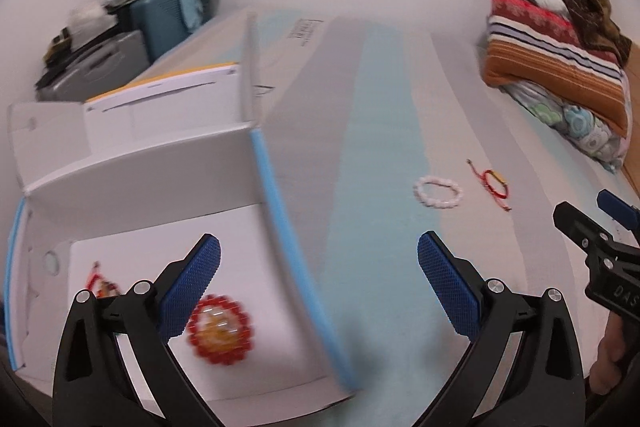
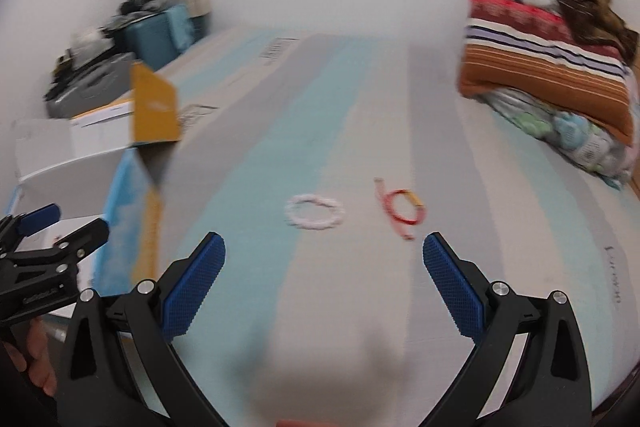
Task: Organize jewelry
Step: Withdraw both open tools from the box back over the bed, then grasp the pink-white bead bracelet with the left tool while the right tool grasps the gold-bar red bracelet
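Note:
A white open box (image 1: 248, 291) with blue edges lies on the striped bed at the left. Inside it lie a red and yellow bead bracelet (image 1: 222, 330) and a small red piece (image 1: 100, 281). My left gripper (image 1: 319, 273) is open and empty above the box's right wall. A white bead bracelet (image 1: 438, 191) (image 2: 315, 212) and a red cord bracelet (image 1: 491, 183) (image 2: 402, 211) lie on the bed. My right gripper (image 2: 324, 271) is open and empty, just short of both. It also shows at the right edge of the left wrist view (image 1: 592, 223).
The box's raised flaps (image 2: 154, 107) stand at the left. Folded quilts and a brown blanket (image 1: 560, 51) are piled at the bed's far right. Suitcases and clutter (image 1: 120, 39) stand by the far wall, left of the bed. The left gripper (image 2: 44, 231) shows at the right wrist view's left edge.

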Demonstrator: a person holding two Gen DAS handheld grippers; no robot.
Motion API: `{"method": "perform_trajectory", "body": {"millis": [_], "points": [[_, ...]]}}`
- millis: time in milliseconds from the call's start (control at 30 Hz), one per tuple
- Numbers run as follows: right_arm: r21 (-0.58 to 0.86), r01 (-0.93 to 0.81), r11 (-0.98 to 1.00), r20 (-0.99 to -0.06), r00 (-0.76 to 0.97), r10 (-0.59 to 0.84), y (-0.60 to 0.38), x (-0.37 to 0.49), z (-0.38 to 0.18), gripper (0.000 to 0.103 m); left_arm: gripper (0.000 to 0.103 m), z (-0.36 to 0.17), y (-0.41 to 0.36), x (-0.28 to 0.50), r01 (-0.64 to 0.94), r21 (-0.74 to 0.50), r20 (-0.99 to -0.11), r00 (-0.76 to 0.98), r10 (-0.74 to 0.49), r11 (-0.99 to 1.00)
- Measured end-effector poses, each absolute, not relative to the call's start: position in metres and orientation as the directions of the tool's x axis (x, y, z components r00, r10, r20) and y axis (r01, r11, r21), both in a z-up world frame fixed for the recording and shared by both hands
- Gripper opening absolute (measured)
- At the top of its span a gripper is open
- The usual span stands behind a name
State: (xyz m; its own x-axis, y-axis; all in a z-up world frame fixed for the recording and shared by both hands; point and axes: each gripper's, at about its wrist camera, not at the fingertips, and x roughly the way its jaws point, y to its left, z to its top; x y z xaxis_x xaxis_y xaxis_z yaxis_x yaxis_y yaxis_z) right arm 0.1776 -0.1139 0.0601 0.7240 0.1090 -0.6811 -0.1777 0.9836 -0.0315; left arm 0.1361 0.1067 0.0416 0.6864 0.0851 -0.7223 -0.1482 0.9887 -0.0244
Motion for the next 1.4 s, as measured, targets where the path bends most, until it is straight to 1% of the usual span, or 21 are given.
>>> {"method": "perform_trajectory", "body": {"millis": [167, 333, 500, 667, 833, 900, 933, 1033, 1067, 1167, 1333, 1400], "points": [[-0.011, -0.127, 0.992, -0.696, 0.713, 0.083, -0.151, 0.196, 0.053, 0.095, 0.097, 0.033, 0.07, 0.161, -0.111, -0.003, -0.73, 0.679, 0.074, 0.994], [-0.031, -0.057, 0.998, -0.701, 0.713, 0.019, -0.184, 0.22, 0.034, 0.095, 0.097, 0.019, 0.037, 0.188, -0.084, -0.003, -0.74, 0.67, 0.054, 0.996], [-0.021, -0.028, 0.999, -0.721, 0.693, 0.004, -0.204, 0.251, 0.009, 0.095, 0.097, -0.002, 0.019, 0.22, -0.062, -0.016, -0.755, 0.655, 0.028, 0.998], [-0.005, -0.018, 1.0, -0.736, 0.677, 0.008, -0.217, 0.284, -0.014, 0.095, 0.097, -0.028, 0.009, 0.257, -0.047, -0.001, -0.772, 0.634, 0.029, 0.999], [-0.02, -0.016, 1.0, -0.757, 0.654, -0.005, -0.223, 0.316, -0.039, 0.095, 0.097, -0.054, 0.006, 0.293, -0.039, 0.015, -0.795, 0.606, 0.036, 0.999], [-0.023, -0.031, 0.999, -0.776, 0.631, 0.002, -0.224, 0.332, -0.05, 0.09, 0.097, -0.065, 0.005, 0.304, -0.033, 0.019, -0.805, 0.592, 0.035, 0.999], [-0.031, -0.034, 0.999, -0.787, 0.617, -0.004, -0.225, 0.337, -0.055, 0.083, 0.097, -0.071, 0.005, 0.309, -0.033, 0.025, -0.812, 0.582, 0.039, 0.999], [-0.036, -0.041, 0.999, -0.799, 0.601, -0.004, -0.225, 0.35, -0.068, 0.078, 0.097, -0.084, 0.008, 0.319, -0.021, -0.001, -0.826, 0.563, 0.011, 1.0], [-0.035, -0.046, 0.998, -0.808, 0.589, -0.001, -0.224, 0.355, -0.074, 0.075, 0.097, -0.088, 0.01, 0.323, -0.016, -0.018, -0.835, 0.55, -0.007, 1.0], [-0.031, -0.056, 0.998, -0.822, 0.57, 0.006, -0.221, 0.36, -0.085, 0.07, 0.097, -0.096, 0.016, 0.33, -0.022, -0.038, -0.841, 0.541, -0.02, 0.999], [-0.051, -0.056, 0.997, -0.83, 0.557, -0.011, -0.215, 0.361, -0.098, 0.069, 0.096, -0.103, 0.012, 0.331, -0.021, -0.015, -0.836, 0.549, -0.001, 1.0], [-0.05, -0.057, 0.997, -0.832, 0.555, -0.009, -0.213, 0.361, -0.1, 0.066, 0.095, -0.108, 0.01, 0.332, -0.023, -0.001, -0.835, 0.55, 0.012, 1.0]]}}
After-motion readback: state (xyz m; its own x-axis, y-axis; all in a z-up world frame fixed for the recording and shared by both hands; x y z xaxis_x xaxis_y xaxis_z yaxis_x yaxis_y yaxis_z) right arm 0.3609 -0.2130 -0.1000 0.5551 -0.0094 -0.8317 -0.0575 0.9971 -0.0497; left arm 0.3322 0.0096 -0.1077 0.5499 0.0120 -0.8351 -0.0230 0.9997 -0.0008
